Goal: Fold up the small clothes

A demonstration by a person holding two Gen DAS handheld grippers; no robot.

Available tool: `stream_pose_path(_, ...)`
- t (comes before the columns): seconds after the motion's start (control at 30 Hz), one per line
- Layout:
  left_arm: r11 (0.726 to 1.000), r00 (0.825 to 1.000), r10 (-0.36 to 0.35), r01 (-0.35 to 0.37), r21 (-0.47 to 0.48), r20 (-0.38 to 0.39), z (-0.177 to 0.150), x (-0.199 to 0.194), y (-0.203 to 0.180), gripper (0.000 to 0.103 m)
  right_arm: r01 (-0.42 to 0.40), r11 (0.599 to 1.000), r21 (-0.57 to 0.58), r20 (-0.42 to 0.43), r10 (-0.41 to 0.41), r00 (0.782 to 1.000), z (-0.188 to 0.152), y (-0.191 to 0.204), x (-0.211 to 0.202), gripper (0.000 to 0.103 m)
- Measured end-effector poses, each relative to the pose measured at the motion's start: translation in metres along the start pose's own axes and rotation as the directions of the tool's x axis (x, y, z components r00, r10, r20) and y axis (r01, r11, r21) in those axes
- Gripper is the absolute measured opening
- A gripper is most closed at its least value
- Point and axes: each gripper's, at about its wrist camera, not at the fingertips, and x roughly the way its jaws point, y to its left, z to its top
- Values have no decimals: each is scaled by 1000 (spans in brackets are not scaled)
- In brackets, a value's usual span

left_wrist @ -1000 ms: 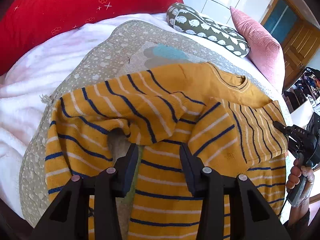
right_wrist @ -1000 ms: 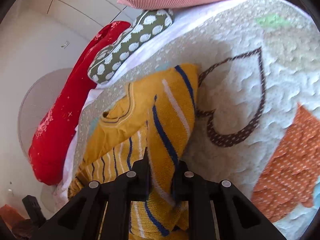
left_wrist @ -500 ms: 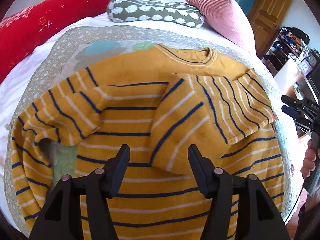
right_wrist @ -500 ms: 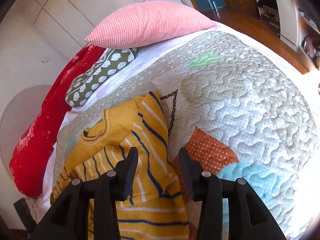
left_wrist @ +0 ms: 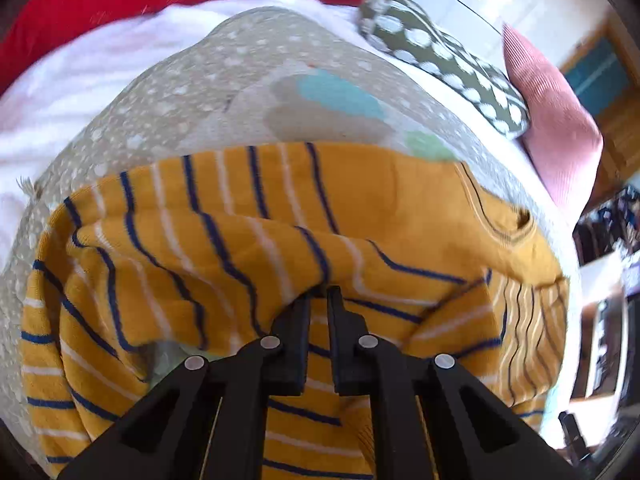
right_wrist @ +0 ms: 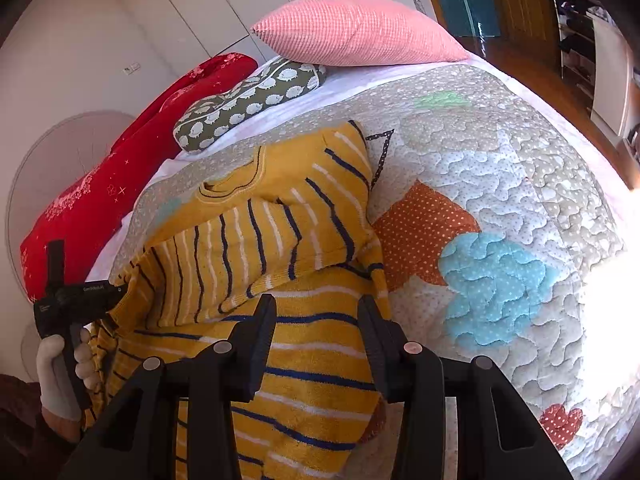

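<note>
A small mustard-yellow sweater (left_wrist: 360, 220) with navy and white stripes lies on a patchwork quilt (left_wrist: 240, 92). My left gripper (left_wrist: 319, 294) is shut on a fold of its left sleeve and lifts it over the body. In the right wrist view the sweater (right_wrist: 280, 216) has its right sleeve folded across the chest. My right gripper (right_wrist: 316, 312) is open and empty above the sweater's lower body. The left gripper (right_wrist: 124, 288) shows at the left edge of that view, pinching the fabric.
A pink pillow (right_wrist: 352, 36), a green patterned cushion (right_wrist: 248, 100) and a red bolster (right_wrist: 120, 184) lie at the head of the bed. The quilt (right_wrist: 500, 208) stretches to the right of the sweater. A wooden floor and door (right_wrist: 520, 12) lie beyond the bed.
My left gripper, open over the sweater before, has closed on the left sleeve and raised it. My right gripper let go of the right sleeve and drew back, open.
</note>
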Motion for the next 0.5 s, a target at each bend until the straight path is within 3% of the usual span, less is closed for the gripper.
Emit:
stream_pose_path(0.1, 993, 997, -78, 77, -86, -11, 7, -9, 32, 8, -13, 1000, 19, 0, 13, 1000, 0, 1, 6, 45)
stream_pose_path(0.13, 995, 997, -74, 74, -69, 7, 4, -17, 34, 8, -1, 1000, 14, 2, 1, 1000, 0, 1, 8, 45)
stream_pose_path(0.27, 994, 996, -69, 64, 93, 51, -16, -47, 19, 29, 46, 999, 22, -24, -45, 999, -10, -4, 11, 45)
stream_pose_path(0.33, 987, 995, -85, 78, 140, 48, -28, -55, 15, 33, 51, 998, 33, -48, -49, 998, -26, -6, 8, 47)
stream_pose_path(0.5, 971, 995, -101, 96, 218, 7, -54, -58, 0, 37, -53, 991, 125, -121, 68, 990, -83, -10, -4, 46)
